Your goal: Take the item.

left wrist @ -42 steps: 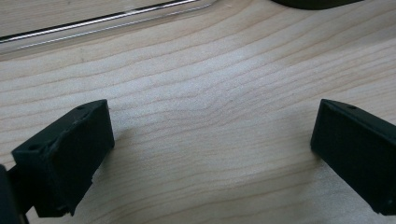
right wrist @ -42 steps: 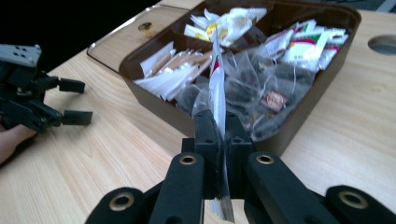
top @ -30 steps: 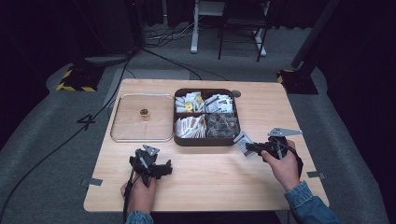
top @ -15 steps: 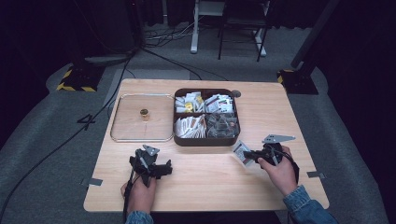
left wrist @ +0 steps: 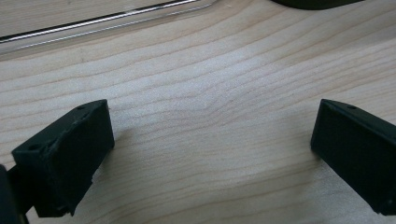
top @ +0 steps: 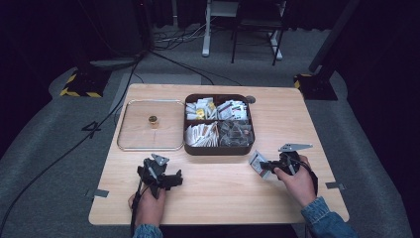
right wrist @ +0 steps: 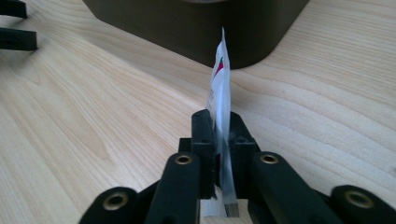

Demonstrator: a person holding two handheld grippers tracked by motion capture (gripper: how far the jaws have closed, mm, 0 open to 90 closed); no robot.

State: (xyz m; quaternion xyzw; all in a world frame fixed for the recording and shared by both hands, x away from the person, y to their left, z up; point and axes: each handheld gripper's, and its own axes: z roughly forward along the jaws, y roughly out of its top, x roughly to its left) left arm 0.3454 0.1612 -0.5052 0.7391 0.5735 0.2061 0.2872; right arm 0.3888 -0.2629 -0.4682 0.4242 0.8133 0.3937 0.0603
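Right gripper (right wrist: 219, 140) pinching thin sachet (right wrist: 220, 93) edge-on, just beside brown 4-compartment box (top: 218, 148). Left gripper (left wrist: 210, 154) resting open on table (left wrist: 201, 93). Hold seeming shallow: sachet possibly slipping or buckling if swung.

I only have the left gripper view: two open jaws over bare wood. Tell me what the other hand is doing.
Observer: The right gripper is shut on a thin white packet, pinched edge-on between its jaws.
Operator: Say where that is on the table.
Observer: In the high view it is in front of the brown divided box, off its near right corner, with the packet clear of the box.
Operator: Describe what the box holds.
Observer: Four compartments, each with small packets; the near right ones look clear or silvery.
Operator: Name the shiny strip at the top of my picture.
Observer: That is the edge of a clear lid with a small knob, lying flat left of the box.
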